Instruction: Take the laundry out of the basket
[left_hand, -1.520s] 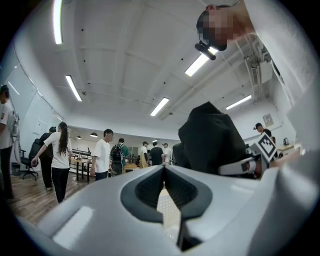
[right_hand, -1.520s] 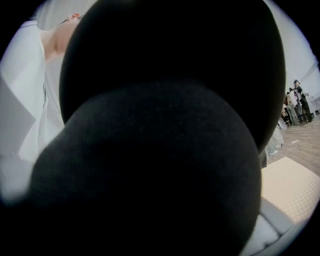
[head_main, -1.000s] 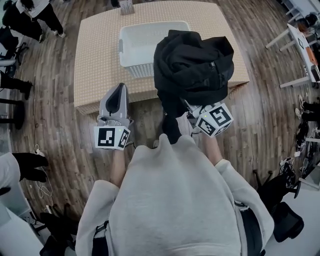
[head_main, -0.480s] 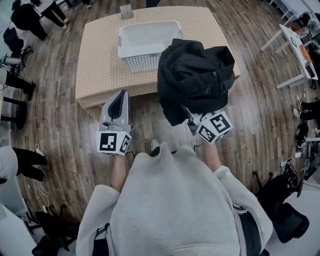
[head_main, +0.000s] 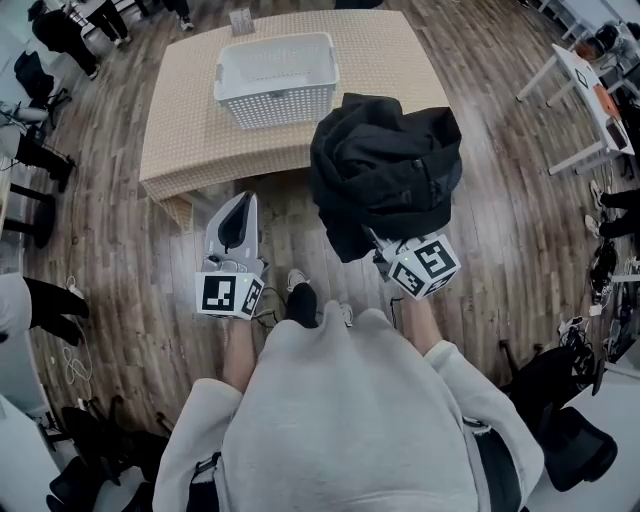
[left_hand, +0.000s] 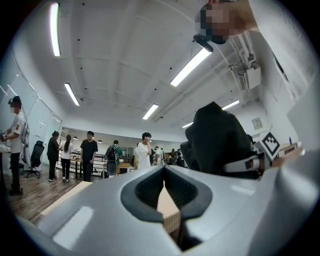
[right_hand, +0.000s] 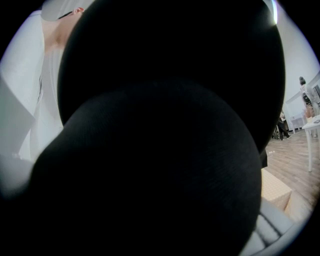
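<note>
black crumpled cloth laundry (head_main: 385, 165) is being pinched by the right gripper (head_main: 378, 240). the left gripper (head_main: 240, 202) is being held pressed together, empty. the white plastic basket (head_main: 277, 92) at eleven o'clock seems emptied.

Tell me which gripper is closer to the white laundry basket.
Left. The left gripper points toward the basket from short of the table; the right gripper, holding black laundry, is farther right.
</note>
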